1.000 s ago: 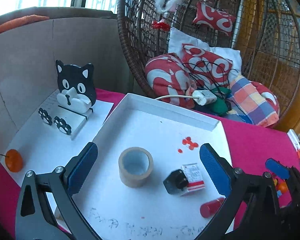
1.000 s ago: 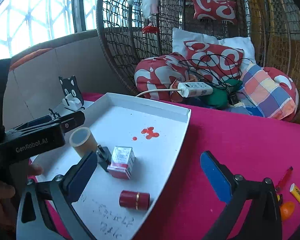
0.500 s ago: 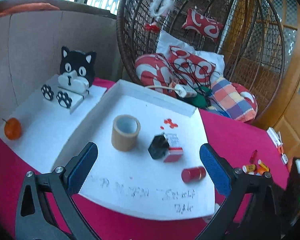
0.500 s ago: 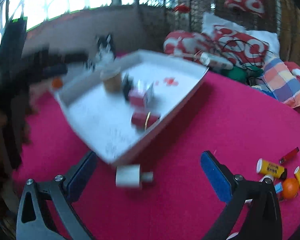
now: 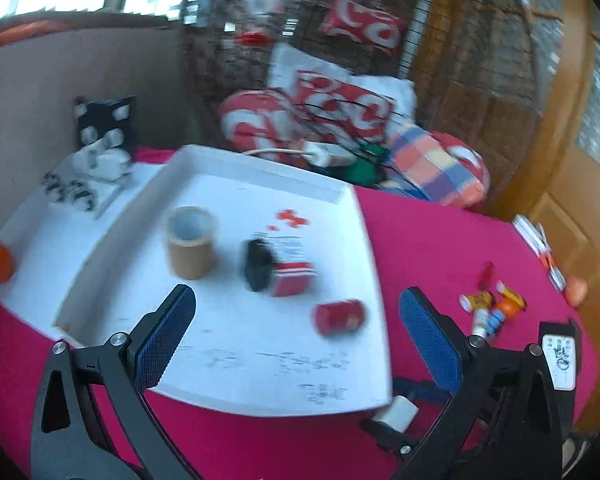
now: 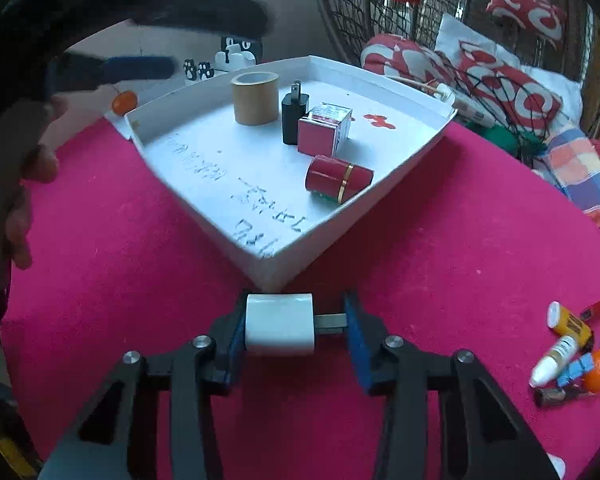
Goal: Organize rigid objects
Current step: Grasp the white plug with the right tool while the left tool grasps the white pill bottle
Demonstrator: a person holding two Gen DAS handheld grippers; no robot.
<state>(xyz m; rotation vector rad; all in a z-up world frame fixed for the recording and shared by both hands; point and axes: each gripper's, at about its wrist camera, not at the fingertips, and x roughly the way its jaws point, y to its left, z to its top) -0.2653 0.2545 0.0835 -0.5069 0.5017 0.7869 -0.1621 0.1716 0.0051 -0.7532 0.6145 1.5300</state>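
Observation:
My right gripper (image 6: pixel 296 330) is shut on a white charger plug (image 6: pixel 279 325), just off the near corner of the white tray (image 6: pixel 284 256); the plug also shows in the left wrist view (image 5: pixel 398 419). The tray holds a tape roll (image 6: pixel 255 97), a black charger (image 6: pixel 294 118), a red-and-white box (image 6: pixel 324 129) and a red cylinder (image 6: pixel 338 179). My left gripper (image 5: pixel 296 336) is open and empty above the tray's near edge (image 5: pixel 260 400). In the left wrist view the tape roll (image 5: pixel 191 242), box (image 5: pixel 290 268) and cylinder (image 5: pixel 339 316) are blurred.
A pile of small tubes and an orange ball (image 6: pixel 572 356) lies on the pink cloth at the right. A cat-shaped stand (image 6: pixel 240 54) and an orange ball (image 6: pixel 124 102) sit behind the tray. A wicker chair with cushions (image 6: pixel 480 68) stands at the back.
My right gripper moved down to the white plug by the tray corner and shut on it. My left gripper pulled back and up from the tray, staying open.

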